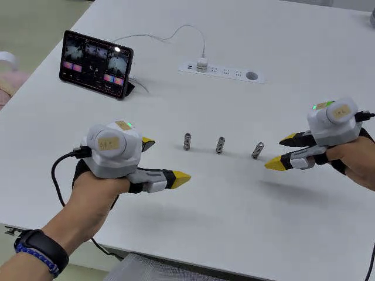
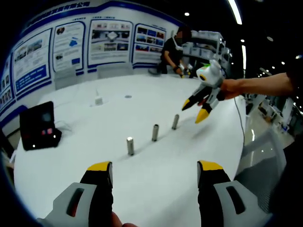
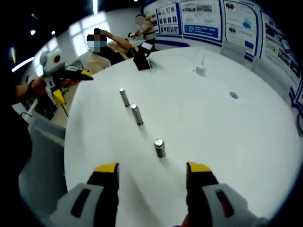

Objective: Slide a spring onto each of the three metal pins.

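Three short metal pins stand in a row on the white table: left pin (image 1: 187, 141), middle pin (image 1: 220, 145), right pin (image 1: 258, 150). Each looks ribbed, as if a spring coils around it. My left gripper (image 1: 166, 160) stands open and empty, just left of the row. My right gripper (image 1: 280, 152) is open and empty too, its lower tip close beside the right pin. The left gripper view shows its own gripper (image 2: 155, 166) facing the pins (image 2: 155, 132). The right gripper view shows its own gripper (image 3: 152, 168) just short of the nearest pin (image 3: 159, 147).
A tablet (image 1: 96, 63) on a stand sits at the back left. A white power strip (image 1: 221, 71) with a charger and cable lies at the back centre. The table's front edge (image 1: 176, 264) runs just below my left hand. People stand beyond the table.
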The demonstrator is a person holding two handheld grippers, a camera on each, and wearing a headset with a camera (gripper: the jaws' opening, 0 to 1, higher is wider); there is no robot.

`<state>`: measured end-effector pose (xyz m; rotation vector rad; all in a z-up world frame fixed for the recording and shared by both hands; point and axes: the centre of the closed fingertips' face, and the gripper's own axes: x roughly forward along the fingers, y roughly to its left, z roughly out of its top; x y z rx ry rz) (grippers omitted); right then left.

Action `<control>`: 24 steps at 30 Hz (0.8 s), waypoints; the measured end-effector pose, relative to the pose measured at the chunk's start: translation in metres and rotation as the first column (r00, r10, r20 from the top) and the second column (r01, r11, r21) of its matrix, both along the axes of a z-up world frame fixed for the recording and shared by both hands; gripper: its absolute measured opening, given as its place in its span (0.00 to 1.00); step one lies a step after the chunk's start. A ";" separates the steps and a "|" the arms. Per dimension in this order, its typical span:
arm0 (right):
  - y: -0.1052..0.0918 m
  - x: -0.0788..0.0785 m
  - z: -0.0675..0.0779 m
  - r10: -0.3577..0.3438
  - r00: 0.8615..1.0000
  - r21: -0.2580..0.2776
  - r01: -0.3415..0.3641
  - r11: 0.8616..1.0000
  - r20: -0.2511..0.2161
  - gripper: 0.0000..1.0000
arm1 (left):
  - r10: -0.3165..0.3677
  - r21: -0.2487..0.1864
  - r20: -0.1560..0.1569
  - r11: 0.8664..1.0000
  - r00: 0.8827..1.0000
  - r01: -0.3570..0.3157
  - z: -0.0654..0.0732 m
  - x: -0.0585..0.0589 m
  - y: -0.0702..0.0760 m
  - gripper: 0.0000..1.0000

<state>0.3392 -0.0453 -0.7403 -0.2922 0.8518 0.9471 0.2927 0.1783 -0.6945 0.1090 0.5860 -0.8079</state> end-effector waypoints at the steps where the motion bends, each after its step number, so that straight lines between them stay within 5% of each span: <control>1: -0.001 -0.002 0.001 -0.008 1.000 0.015 0.008 1.000 0.000 0.60 | 0.001 -0.004 0.000 1.000 1.000 -0.001 0.001 0.001 0.001 0.74; 11: 0.000 -0.014 0.015 -0.107 0.994 0.128 0.103 0.986 0.018 0.67 | 0.015 -0.016 -0.003 1.000 1.000 -0.015 0.002 0.005 0.004 0.77; 24: 0.009 -0.044 0.025 -0.179 0.984 0.194 0.171 0.966 0.024 0.76 | 0.022 -0.055 -0.009 0.998 1.000 -0.022 0.009 0.007 -0.002 0.82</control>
